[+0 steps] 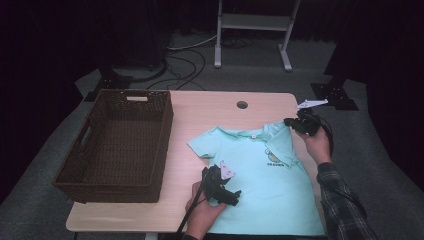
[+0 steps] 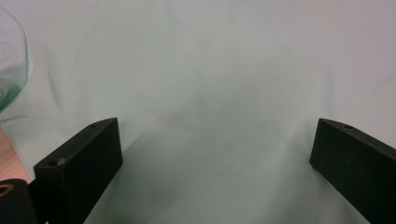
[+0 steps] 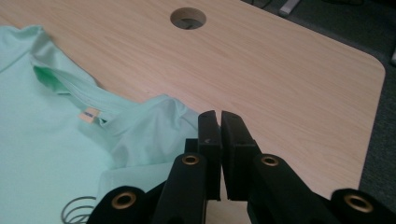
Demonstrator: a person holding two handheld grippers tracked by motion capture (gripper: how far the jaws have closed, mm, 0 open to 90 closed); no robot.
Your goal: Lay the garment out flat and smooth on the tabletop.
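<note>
Left gripper: jaws spread wide over the shirt's lower left part, clamping nothing.
Shirt: mint green, flat on the table; hem cut off by the frame edge.
Right gripper: jaws closed, pinching the folded sleeve edge at the far right shoulder.
Basket: left, apart.

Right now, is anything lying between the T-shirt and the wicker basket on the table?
Nothing visible does. The mint T-shirt lies flat to the right of the brown wicker basket, with a bare strip of wooden table between them. The left gripper rests on the shirt itself.
</note>
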